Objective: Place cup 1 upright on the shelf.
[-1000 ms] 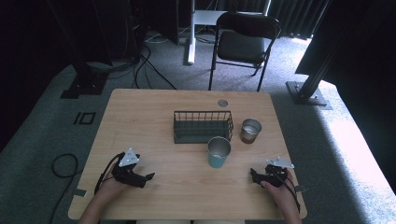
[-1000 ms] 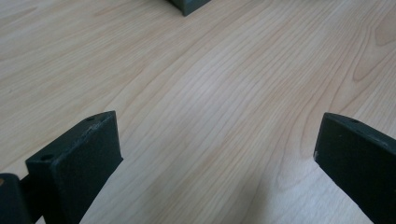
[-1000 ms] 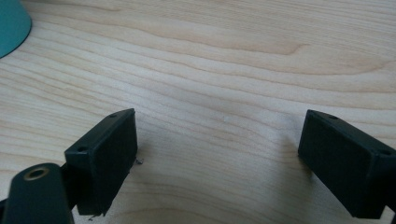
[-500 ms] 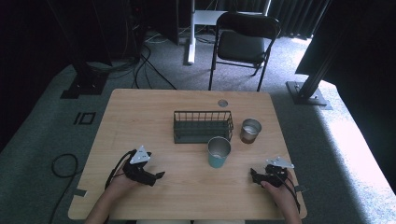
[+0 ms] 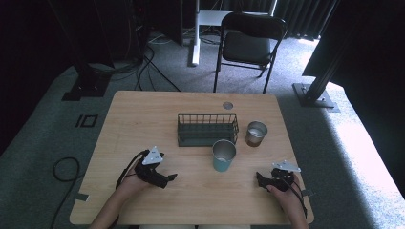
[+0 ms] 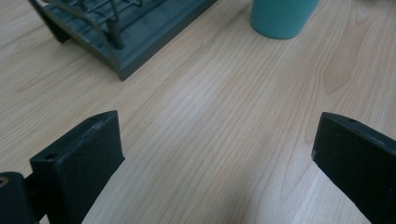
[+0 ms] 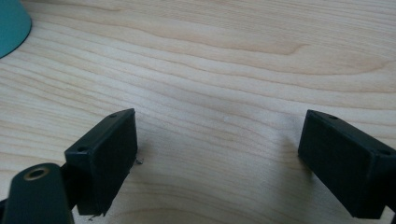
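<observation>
My left gripper [image 5: 168, 180] sits low over the table's front left and points right toward a teal cup [image 5: 224, 155]. Its jaws stand open over bare wood [image 6: 217, 149]; they have just been closing a little, with nothing between them. In the left gripper view the teal cup [image 6: 282, 16] and a dark wire basket [image 6: 126, 37] lie ahead. My right gripper [image 5: 260, 179] rests at the front right, pointing left. It too is open over bare wood [image 7: 217, 144], with the cup's edge [image 7: 11, 23] at the far left.
The wire basket [image 5: 207, 129] stands at the middle of the wooden table [image 5: 143, 119]. A steel cup [image 5: 256, 133] stands to its right, behind the teal one. A round grommet [image 5: 228, 105] sits near the far edge. A black chair [image 5: 250, 43] stands beyond the table.
My left gripper has moved right, toward the teal cup. The right gripper has kept still.
</observation>
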Demonstrator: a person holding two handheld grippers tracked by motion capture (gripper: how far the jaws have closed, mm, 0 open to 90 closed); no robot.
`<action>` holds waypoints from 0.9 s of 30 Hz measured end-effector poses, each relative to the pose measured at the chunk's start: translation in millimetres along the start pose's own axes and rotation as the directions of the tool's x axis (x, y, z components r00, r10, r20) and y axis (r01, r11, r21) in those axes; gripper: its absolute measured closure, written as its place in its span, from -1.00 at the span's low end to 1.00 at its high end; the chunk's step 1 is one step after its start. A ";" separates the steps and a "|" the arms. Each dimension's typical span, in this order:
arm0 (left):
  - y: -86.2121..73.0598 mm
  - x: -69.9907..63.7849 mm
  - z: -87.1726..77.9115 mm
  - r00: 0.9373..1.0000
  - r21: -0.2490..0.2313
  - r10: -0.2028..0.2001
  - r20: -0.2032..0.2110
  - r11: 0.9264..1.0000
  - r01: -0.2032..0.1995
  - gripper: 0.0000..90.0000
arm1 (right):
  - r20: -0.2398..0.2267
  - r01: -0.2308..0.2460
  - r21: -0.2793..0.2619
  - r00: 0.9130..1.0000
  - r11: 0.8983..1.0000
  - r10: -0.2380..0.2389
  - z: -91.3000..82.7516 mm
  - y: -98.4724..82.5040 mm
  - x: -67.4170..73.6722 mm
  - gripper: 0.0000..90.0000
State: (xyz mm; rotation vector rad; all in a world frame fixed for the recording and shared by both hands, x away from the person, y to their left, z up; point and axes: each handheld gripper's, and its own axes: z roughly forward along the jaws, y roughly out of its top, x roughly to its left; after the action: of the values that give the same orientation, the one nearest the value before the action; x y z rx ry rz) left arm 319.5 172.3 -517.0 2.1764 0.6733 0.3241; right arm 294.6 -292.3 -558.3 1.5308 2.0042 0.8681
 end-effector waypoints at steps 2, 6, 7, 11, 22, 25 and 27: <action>4.2 -1.2 3.2 1.000 -0.002 0.009 0.008 1.000 -0.009 -0.95 | 0.000 0.000 0.000 1.000 1.000 0.000 0.0 0.0 0.0 -0.75; 8.6 -2.7 6.7 1.000 -0.004 0.017 0.015 1.000 -0.016 -0.95 | 0.000 0.000 0.000 1.000 1.000 0.000 0.0 0.0 0.0 -0.75; 10.2 -3.1 7.5 1.000 -0.003 0.021 0.019 1.000 -0.021 -0.95 | 0.000 0.000 0.000 1.000 1.000 0.000 0.0 0.0 0.0 -0.75; 15.9 -5.6 11.9 0.999 -0.013 0.028 0.030 1.000 -0.028 -0.95 | 0.000 0.000 0.000 1.000 1.000 0.000 0.0 0.0 0.0 -0.75; 33.2 -12.3 27.4 0.996 -0.018 0.063 0.061 0.998 -0.062 -0.95 | 0.000 0.000 0.000 1.000 1.000 0.000 0.0 0.0 0.0 -0.75; 36.9 -13.4 30.1 0.995 -0.018 0.069 0.065 0.998 -0.068 -0.95 | 0.000 0.000 0.000 1.000 1.000 0.000 0.0 0.0 0.0 -0.75; 40.7 -14.4 32.9 0.995 -0.024 0.074 0.071 0.997 -0.072 -0.95 | 0.000 0.000 0.000 1.000 1.000 0.000 0.0 0.0 0.0 -0.75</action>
State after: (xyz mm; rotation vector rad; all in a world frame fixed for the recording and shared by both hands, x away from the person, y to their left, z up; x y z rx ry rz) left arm 336.6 121.9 -506.5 2.1852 0.5488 0.2884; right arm 294.6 -292.3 -558.3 1.5307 2.0041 0.8683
